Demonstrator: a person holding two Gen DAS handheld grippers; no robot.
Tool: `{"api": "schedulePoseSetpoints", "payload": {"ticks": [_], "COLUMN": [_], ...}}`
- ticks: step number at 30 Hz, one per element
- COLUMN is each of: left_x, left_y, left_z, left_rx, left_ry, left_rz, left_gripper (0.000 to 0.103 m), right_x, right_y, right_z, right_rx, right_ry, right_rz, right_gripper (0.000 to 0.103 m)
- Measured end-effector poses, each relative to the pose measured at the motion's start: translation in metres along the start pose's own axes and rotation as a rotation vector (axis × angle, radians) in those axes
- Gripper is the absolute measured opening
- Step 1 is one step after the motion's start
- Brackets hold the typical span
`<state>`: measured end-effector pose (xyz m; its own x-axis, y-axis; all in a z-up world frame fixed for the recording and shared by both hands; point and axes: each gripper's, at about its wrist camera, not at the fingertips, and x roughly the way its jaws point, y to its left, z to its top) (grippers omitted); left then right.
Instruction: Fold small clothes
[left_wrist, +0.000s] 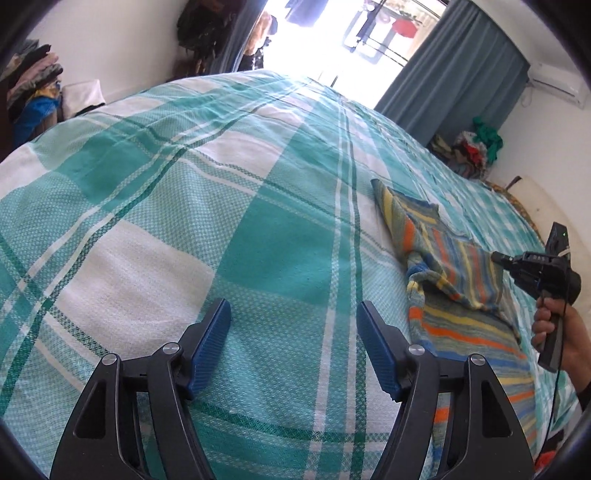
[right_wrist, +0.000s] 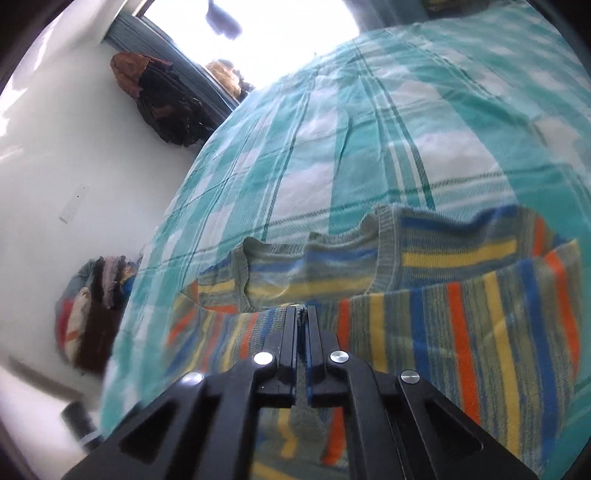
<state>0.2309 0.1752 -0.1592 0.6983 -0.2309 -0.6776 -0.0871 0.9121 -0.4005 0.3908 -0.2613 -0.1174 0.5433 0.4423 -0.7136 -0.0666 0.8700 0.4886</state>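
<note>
On the bed (left_wrist: 258, 192), striped knit garment (left_wrist: 458, 266) lies toward the right side. Right gripper (right_wrist: 302, 312) clamped on a fold of it, fabric pinched between the pads. Left gripper (left_wrist: 293, 343) wide apart, nothing in it, over bare bedspread, garment off to its right.

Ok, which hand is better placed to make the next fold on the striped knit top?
Probably the right: the right gripper is shut on the striped knit top, while the left gripper hangs open over bare bedspread, apart from it.
</note>
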Motion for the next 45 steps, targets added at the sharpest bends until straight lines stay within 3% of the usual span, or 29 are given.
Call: {"api": "schedulePoseSetpoints", "payload": {"ticks": [3,4,9,12,13,14,15,18,20,21,24,25,28,32,39,45], "left_x": [0.000,-0.001,0.000,0.002,0.001,0.001,0.001,0.001,0.002,0.003,0.003,0.002,-0.018,-0.061,-0.094,-0.064], "left_y": [-0.001,0.000,-0.001,-0.004,-0.004,-0.004,-0.003,-0.002,-0.003,-0.005,-0.011,-0.014,-0.031,-0.070,-0.146,-0.157], "left_z": [0.000,-0.001,-0.002,-0.002,-0.003,-0.003,-0.003,-0.003,-0.003,-0.003,-0.003,-0.002,-0.004,-0.025,-0.079,-0.123], "left_rx": [0.008,0.007,0.012,0.026,0.025,0.023,0.020,0.018,0.023,0.028,0.054,0.066,0.112,0.169,0.270,0.402], "left_ry": [0.000,-0.001,-0.001,0.006,0.008,0.009,0.010,0.011,0.015,0.018,0.030,0.039,0.031,0.007,0.030,0.125], "left_rz": [0.007,0.005,0.003,0.015,0.015,0.014,0.012,0.011,0.015,0.016,0.042,0.063,0.117,0.027,-0.118,-0.040], "left_gripper": [0.073,0.073,0.075,0.077,0.077,0.077,0.077,0.077,0.078,0.080,0.082,0.082,0.082,0.082,0.087,0.087], "right_x": [0.019,0.013,-0.036,-0.035,-0.026,-0.012,0.002,-0.018,-0.047,-0.063,-0.115,-0.132,-0.170,-0.208,-0.228,-0.206], "right_y": [-0.011,-0.016,-0.026,-0.006,-0.002,-0.001,-0.006,-0.017,-0.007,-0.002,0.007,0.005,-0.006,-0.024,-0.012,-0.006], "right_z": [-0.004,-0.007,-0.033,-0.046,-0.051,-0.057,-0.064,-0.073,-0.081,-0.088,-0.123,-0.139,-0.187,-0.242,-0.267,-0.278], "right_rx": [0.014,0.025,0.093,0.025,-0.005,-0.030,-0.031,0.031,-0.032,-0.074,-0.185,-0.212,-0.275,-0.297,-0.344,-0.402], "right_ry": [0.097,0.084,0.007,0.059,0.099,0.156,0.217,0.163,0.120,0.103,0.046,0.020,-0.017,-0.046,-0.106,-0.054], "right_rz": [-0.051,-0.055,0.051,0.170,0.153,0.084,-0.007,-0.029,-0.067,-0.066,-0.101,-0.128,-0.232,-0.329,-0.334,-0.364], "right_gripper": [0.022,0.022,0.023,0.023,0.022,0.022,0.016,0.014,0.015,0.020,0.052,0.057,0.057,0.057,0.064,0.064]}}
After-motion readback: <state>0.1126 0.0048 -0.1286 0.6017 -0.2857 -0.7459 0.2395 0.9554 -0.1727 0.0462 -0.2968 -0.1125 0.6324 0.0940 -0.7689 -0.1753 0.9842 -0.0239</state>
